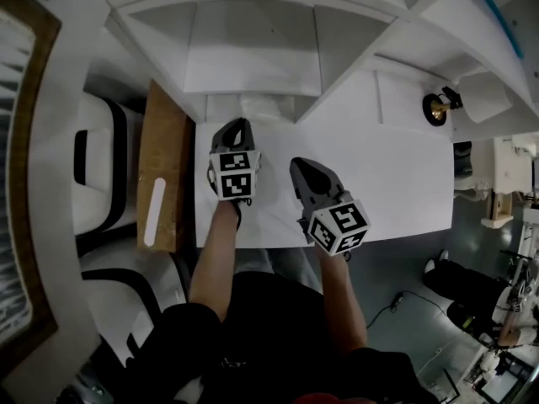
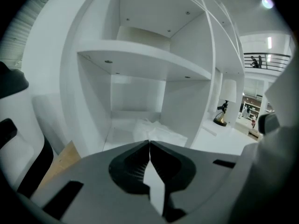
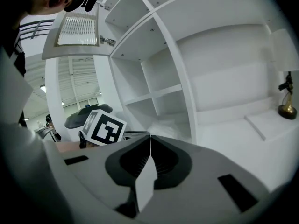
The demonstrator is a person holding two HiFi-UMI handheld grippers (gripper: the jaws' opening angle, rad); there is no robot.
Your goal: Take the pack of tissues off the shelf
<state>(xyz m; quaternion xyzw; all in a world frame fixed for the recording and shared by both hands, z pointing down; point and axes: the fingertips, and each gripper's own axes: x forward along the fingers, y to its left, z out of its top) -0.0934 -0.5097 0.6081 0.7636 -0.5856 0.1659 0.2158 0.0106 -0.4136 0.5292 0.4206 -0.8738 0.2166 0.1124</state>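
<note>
The pack of tissues (image 1: pixel 266 108) is a white, crinkled soft pack lying in the lowest open compartment of the white shelf unit (image 1: pixel 253 53). In the left gripper view the pack of tissues (image 2: pixel 158 130) lies just beyond my left gripper (image 2: pixel 149 143), whose jaws are shut with nothing between them. From the head view, my left gripper (image 1: pixel 239 124) hovers over the desk right in front of that compartment. My right gripper (image 1: pixel 302 166) is lower and to the right, also shut and empty. In the right gripper view the pack of tissues (image 3: pixel 167 125) shows past my right gripper (image 3: pixel 150 137).
The shelf stands on a white desk (image 1: pixel 404 183). A small black and brass lamp (image 1: pixel 438 107) sits at the desk's right rear. A wooden board (image 1: pixel 164 175) and a white chair (image 1: pixel 101 171) are left of the desk. The left gripper's marker cube (image 3: pixel 103 128) shows in the right gripper view.
</note>
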